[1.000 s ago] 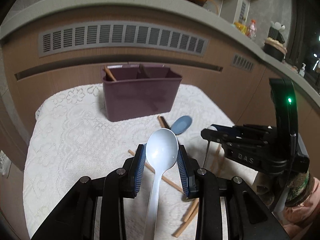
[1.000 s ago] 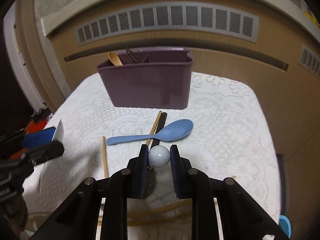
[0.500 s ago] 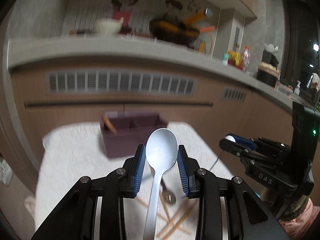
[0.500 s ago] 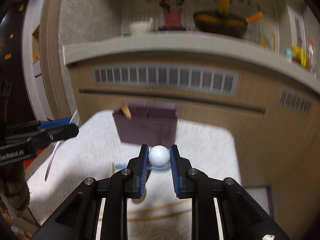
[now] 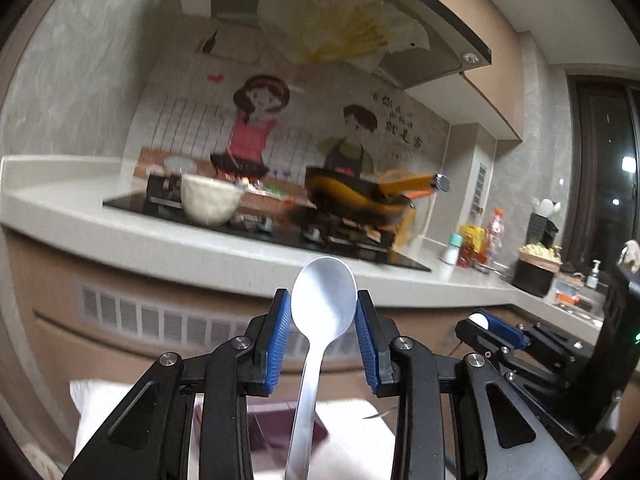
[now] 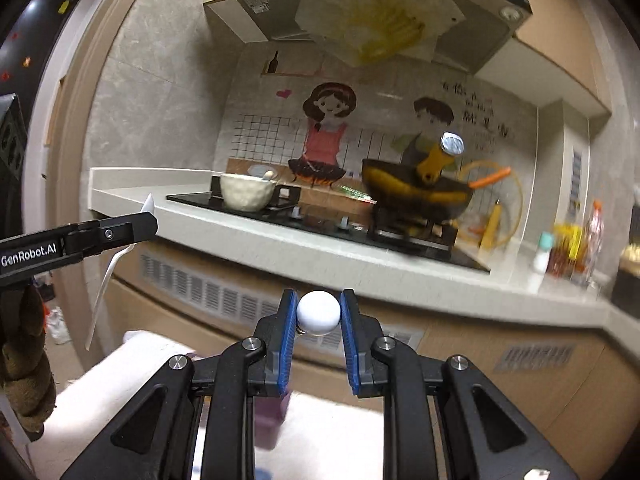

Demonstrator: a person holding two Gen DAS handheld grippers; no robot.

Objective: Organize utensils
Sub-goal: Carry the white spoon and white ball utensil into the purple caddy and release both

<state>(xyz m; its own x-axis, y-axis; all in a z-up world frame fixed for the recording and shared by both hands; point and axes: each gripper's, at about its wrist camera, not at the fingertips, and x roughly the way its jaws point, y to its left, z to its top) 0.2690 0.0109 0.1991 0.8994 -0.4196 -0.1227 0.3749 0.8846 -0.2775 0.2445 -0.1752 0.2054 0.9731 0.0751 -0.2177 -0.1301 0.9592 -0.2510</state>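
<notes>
Two grippers are raised, each clamped on a utensil. The left gripper [image 5: 324, 340] pinches the bowl of a pale plastic spoon [image 5: 320, 320] between its blue pads, the handle hanging down toward the camera. The right gripper [image 6: 319, 334] is closed on a white ball-shaped utensil end [image 6: 318, 313]; what hangs below it is hidden by the fingers.

Low in the left wrist view, behind the spoon handle, sits the purple utensil caddy [image 5: 288, 428] on a white tablecloth [image 5: 104, 404], blurred; its contents cannot be made out. The right wrist view shows only a purple corner of it between the fingers.

Beyond runs a tan cabinet front with a slatted vent [image 6: 208, 292] under a pale stone countertop [image 6: 248, 240]. On the black cooktop [image 6: 320, 220] stand a cream bowl [image 6: 246, 194] and a dark wok with a yellow handle [image 6: 416, 188]. A cartoon mural of two cooks [image 6: 328, 128] covers the wall below a range hood [image 6: 372, 4]. Bottles [image 5: 476, 240] cluster at the counter's right end.
</notes>
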